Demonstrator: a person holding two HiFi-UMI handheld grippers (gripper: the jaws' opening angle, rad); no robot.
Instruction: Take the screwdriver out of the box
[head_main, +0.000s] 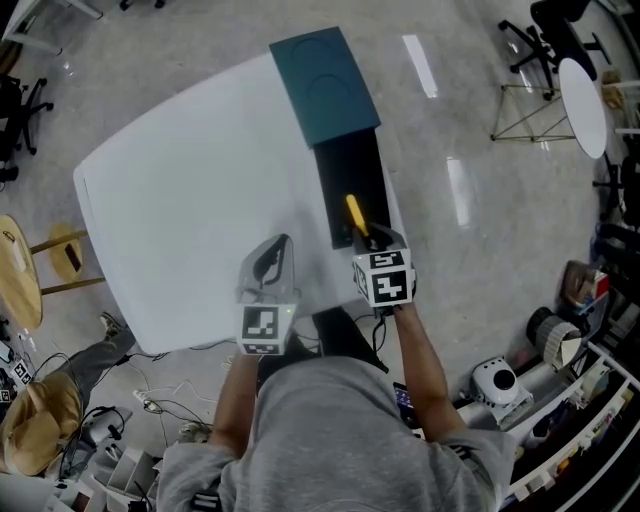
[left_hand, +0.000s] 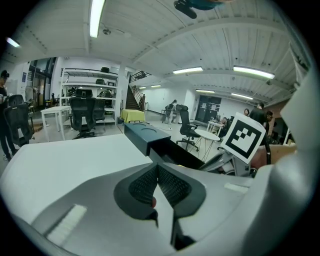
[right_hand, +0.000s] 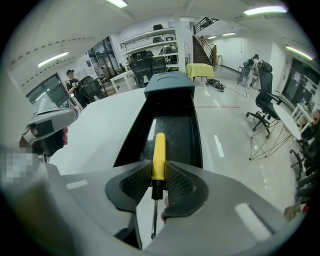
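Desk (head_main: 190, 200): white, bare over its left and middle part.

Left hand-held gripper (head_main: 272, 250): low over the near edge of the desk, pointing away from the person. In the left gripper view its jaws are clenched (left_hand: 158, 172), pads meeting, with nothing between them. It is well apart from the box.

Box (head_main: 345, 175): lies along the right edge of the desk. The teal cover (head_main: 325, 85) sits at the far end. The black tray (right_hand: 170, 130) is slid out toward the person and is open on top.

Screwdriver (head_main: 356, 215): yellow handle, black collar, thin metal shaft. The handle lies over the near end of the tray, its butt pointing toward the teal cover. Cannot tell whether it touches the tray floor.

Right hand-held gripper (head_main: 368, 240): at the near end of the tray, pointing steeply down. In the right gripper view it is grasping the screwdriver (right_hand: 158, 155): both pads press the lower part of the yellow handle (right_hand: 158, 175), and the shaft runs back between the jaws toward the camera.
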